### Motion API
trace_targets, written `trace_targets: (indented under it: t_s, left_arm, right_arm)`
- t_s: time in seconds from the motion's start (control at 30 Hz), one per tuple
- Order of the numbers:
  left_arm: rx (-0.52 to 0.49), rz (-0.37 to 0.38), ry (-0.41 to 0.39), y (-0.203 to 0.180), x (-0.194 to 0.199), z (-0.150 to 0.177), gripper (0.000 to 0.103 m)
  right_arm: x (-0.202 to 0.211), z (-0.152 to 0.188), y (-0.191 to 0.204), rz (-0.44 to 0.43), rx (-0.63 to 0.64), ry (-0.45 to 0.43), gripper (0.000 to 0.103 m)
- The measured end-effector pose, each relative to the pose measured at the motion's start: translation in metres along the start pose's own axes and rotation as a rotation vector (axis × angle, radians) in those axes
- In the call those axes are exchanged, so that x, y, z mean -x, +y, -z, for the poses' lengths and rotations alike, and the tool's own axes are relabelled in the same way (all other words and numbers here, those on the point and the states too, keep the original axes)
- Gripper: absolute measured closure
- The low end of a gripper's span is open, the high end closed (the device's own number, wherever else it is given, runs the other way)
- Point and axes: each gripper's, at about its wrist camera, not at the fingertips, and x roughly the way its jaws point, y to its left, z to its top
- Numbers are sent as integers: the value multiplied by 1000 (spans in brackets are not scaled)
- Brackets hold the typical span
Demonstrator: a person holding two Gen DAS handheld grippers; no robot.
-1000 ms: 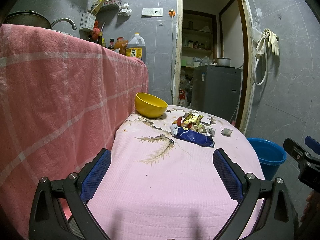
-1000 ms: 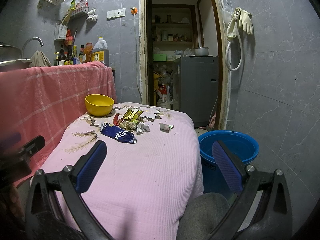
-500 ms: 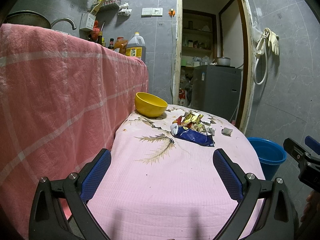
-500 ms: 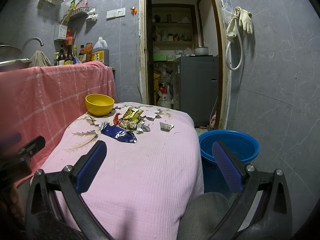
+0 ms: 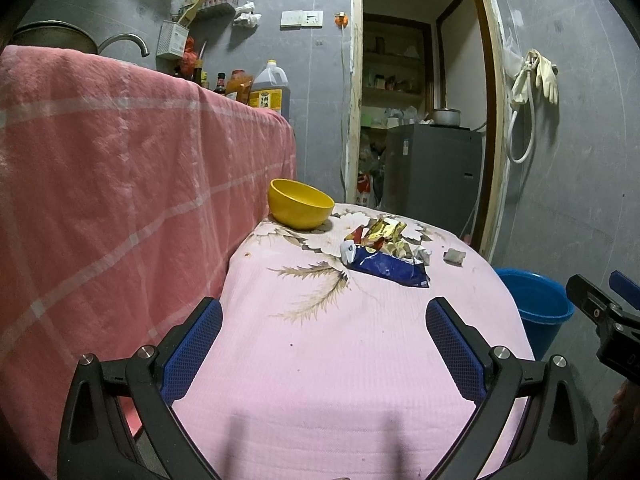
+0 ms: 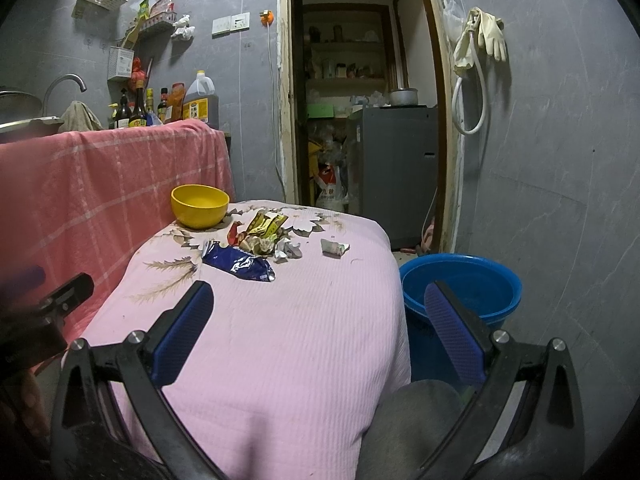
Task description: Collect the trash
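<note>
Left wrist view: your left gripper (image 5: 324, 330) hangs with jaws spread and empty over the pink quilted tablecloth (image 5: 320, 360), well short of the crumpled snack wrappers (image 5: 384, 252) beside the yellow plastic bowl (image 5: 300, 209).

Right wrist view: your right gripper (image 6: 320, 316) is likewise spread; the round blue plastic bucket (image 6: 464, 284) sits just beside the table, likely placed there to receive the trash.

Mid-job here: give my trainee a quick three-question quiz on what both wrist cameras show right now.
1. True or false: the blue wrapper lies inside the yellow bowl.
2. Which is gripping trash: A left gripper, B right gripper, C neither?
3. Fill in: the blue bucket stands on the ____ beside the table.

Key: 1 false, it lies on the cloth apart from the bowl. 2 C, both sets of jaws stand open and empty. 3 floor.
</note>
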Motion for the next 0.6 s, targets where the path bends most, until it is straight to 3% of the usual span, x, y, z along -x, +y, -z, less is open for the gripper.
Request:
trace_targets:
  t_s: [0.33,0.6]
  left_arm:
    - [-9,-4,14,-1,-8,-7,3]
    - [-13,0,-21,-9,-26,-34,3]
  right_arm:
    - [-10,6,0,-3,-7,9,0]
    - [-31,-21,-11,-7,20,-52,0]
